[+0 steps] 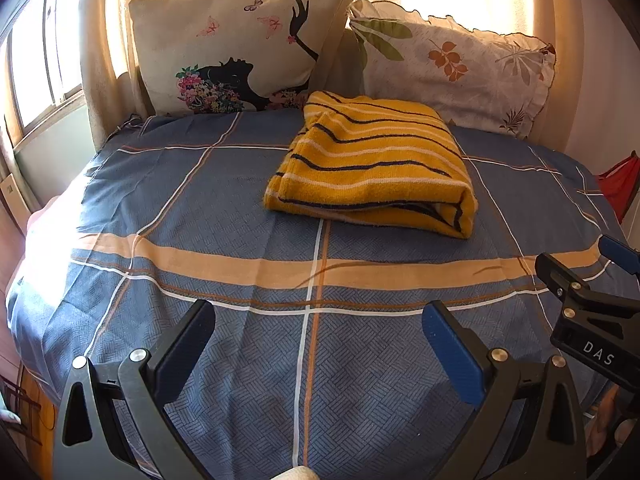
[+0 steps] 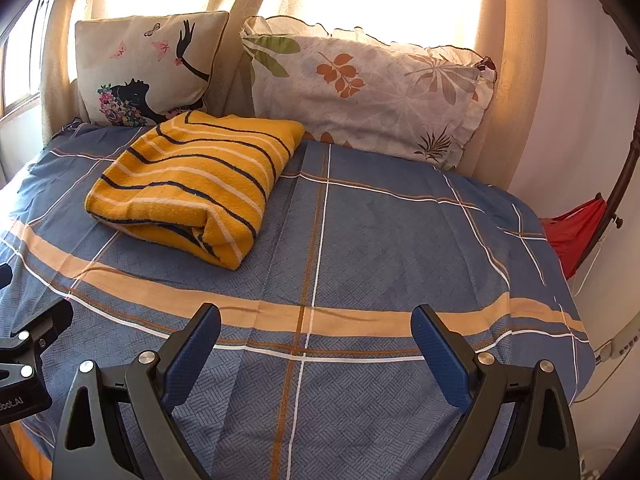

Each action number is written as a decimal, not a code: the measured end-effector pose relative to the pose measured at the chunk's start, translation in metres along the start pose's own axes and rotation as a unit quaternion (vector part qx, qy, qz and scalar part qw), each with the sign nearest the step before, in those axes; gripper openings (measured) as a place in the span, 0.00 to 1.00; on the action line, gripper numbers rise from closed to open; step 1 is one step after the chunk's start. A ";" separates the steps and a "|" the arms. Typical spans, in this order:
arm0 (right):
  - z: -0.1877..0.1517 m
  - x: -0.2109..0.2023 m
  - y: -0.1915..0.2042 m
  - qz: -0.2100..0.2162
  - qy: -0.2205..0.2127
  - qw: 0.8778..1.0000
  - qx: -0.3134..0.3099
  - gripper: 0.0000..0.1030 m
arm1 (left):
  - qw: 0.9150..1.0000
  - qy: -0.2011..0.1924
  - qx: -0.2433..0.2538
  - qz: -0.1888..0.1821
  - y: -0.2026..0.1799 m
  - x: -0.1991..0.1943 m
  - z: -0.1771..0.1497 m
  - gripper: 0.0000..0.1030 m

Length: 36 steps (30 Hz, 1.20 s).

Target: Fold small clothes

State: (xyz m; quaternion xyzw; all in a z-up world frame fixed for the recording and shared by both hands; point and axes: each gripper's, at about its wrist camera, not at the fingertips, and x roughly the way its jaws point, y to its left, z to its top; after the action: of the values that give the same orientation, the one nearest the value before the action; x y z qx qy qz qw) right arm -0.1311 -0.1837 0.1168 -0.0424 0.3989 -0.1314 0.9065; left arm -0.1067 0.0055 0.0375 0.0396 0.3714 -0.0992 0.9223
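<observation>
As seen from the left wrist view, the left gripper [image 1: 318, 344] is held low over the near part of the bed [image 1: 224, 216], jaws wide apart, nothing btwn the blue pads. A yellow striped garment [image 1: 372, 164] is laid folded on the blue checked sheet, well ahead of the gripper, towards the far side and slightly right of centre. Its far edge is found just in front of two pillows: a butterfly-print pillow [image 1: 236, 52] at left and a leaf-print pillow [image 1: 456, 64] at right, both propped against curtains [image 1: 108, 40]. The right gripper [image 1: 596, 280] is seen at the frame's right edge; its jaw state cannot be told from this view.

From the right wrist view, the right gripper [image 2: 316, 350] is likewise held over the near sheet, jaws spread apart, empty. The garment [image 2: 196, 184] is seen ahead and to the left, folded, apart from both grippers. A red cloth [image 2: 576, 232] is noted beyond the bed's right edge.
</observation>
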 end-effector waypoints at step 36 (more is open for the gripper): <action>-0.003 0.000 0.007 0.008 -0.001 1.000 0.004 0.95 | 1.000 0.024 -0.001 0.001 0.002 0.009 -0.004 1.00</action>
State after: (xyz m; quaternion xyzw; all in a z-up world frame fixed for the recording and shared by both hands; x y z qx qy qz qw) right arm -0.1317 -0.1772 0.1130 -0.0358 0.3980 -0.1253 0.9081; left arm -0.1024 0.0071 0.0280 0.0412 0.3938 -0.0970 0.9132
